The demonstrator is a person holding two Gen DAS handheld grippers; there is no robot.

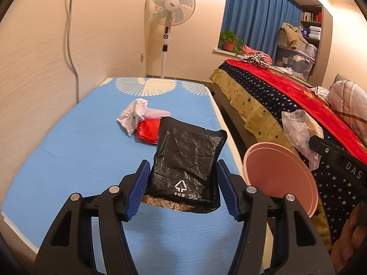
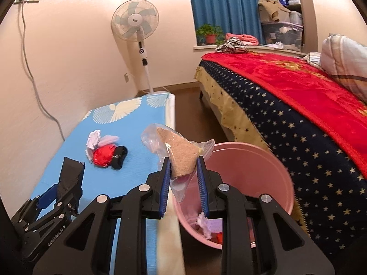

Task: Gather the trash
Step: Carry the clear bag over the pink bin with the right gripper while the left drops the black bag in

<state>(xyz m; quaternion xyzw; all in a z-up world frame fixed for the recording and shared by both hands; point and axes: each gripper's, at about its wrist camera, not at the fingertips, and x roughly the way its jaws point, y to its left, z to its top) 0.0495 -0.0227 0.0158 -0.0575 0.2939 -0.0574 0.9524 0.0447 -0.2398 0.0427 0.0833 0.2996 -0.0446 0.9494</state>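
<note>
1. While both pairs of tongs hang over a blue surface (image 1: 68,160) with white fan patterns, each one holds a piece of trash.
2. Left tongs (image 1: 181,183) are clamped on a crumpled black packet (image 1: 187,158) with white print, their blue pads pressing its two sides; the packet stands upright between them, lifted above the surface.
3. Right tongs (image 2: 184,176) are pinched on a clear plastic bag (image 2: 181,153) with a tan wedge inside; the bag sticks up and hangs down between the pads.
4. Just below and to the right of the right tongs stands a pink bin (image 2: 252,174), beside the surface's edge, with white and red scraps at its bottom.
5. Ahead of the left tongs, on the surface, lie crumpled white paper (image 1: 132,114) and a red wrapper (image 1: 148,129), touching each other.
6. Seen from the right tongs, a small black item (image 2: 119,157) lies against the red wrapper.
7. To the right of both tongs is a bed (image 2: 298,119) with a starred navy cover and a red blanket.
8. Far ahead stands a white pedestal fan (image 2: 135,21).
</note>
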